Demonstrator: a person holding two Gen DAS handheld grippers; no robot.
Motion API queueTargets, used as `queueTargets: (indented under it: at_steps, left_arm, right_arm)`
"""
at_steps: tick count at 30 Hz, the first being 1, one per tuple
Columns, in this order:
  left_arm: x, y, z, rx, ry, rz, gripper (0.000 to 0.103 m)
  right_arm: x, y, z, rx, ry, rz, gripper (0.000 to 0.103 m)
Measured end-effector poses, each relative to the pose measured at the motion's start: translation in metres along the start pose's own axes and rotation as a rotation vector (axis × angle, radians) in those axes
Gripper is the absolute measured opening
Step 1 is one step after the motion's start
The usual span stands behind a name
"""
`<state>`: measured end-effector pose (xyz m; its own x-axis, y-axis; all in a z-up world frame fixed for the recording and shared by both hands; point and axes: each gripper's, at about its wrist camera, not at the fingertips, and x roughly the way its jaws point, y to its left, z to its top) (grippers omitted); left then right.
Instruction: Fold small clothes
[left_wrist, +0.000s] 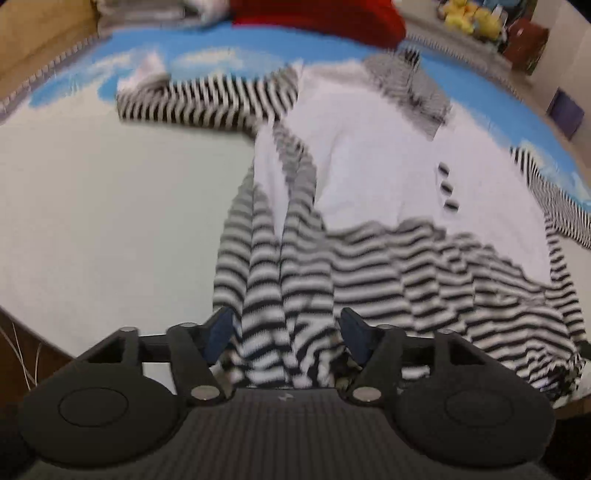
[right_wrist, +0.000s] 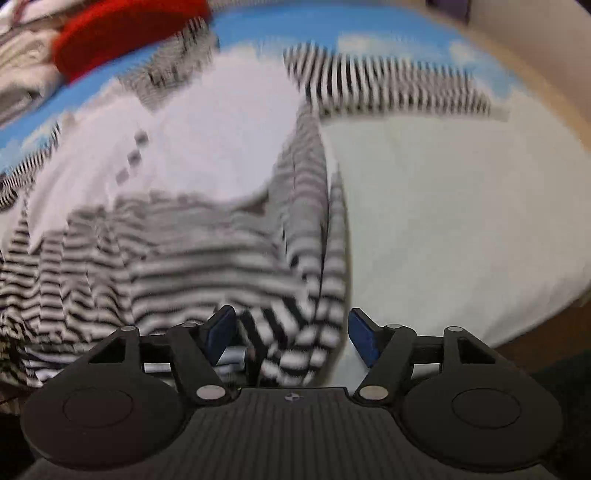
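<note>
- Lying across the white and sky-blue worktop (left_wrist: 110, 206) is the striped garment (left_wrist: 369, 155), white body, black-and-white sleeves stretched to either side.
- Left tongs (left_wrist: 284, 332) sit spread, bunched striped hem between the blue pads, neither pad visibly pressing it.
- Right tongs (right_wrist: 291, 332) are spread too, the hem's other corner drooping between them.
- Red cloth (right_wrist: 122, 33) lies at the far edge, blurred.
</note>
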<state>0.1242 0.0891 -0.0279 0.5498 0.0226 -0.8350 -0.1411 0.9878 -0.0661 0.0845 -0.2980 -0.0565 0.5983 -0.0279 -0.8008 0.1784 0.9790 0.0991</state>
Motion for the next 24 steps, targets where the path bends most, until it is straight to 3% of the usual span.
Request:
queueTargets:
  at_steps: [5, 9, 15, 19, 24]
  left_arm:
    - [-0.026, -0.001, 0.007, 0.011, -0.188, 0.067, 0.085]
    - [-0.043, -0.003, 0.014, 0.027, -0.301, 0.079, 0.085]
    - [-0.044, -0.007, 0.019, 0.038, -0.324, 0.076, 0.085]
    - [-0.044, -0.010, 0.017, 0.046, -0.333, 0.065, 0.085]
    - [-0.042, -0.017, 0.016, 0.074, -0.345, 0.070, 0.085]
  right_arm:
    - [-0.045, -0.006, 0.019, -0.034, -0.217, 0.063, 0.064]
    - [-0.077, -0.018, 0.057, -0.013, -0.352, 0.087, 0.064]
    - [-0.103, -0.043, 0.098, -0.023, -0.485, 0.075, 0.067]
    - [-0.093, -0.047, 0.099, -0.049, -0.524, 0.033, 0.068]
    - [-0.091, -0.046, 0.096, 0.025, -0.558, 0.086, 0.068]
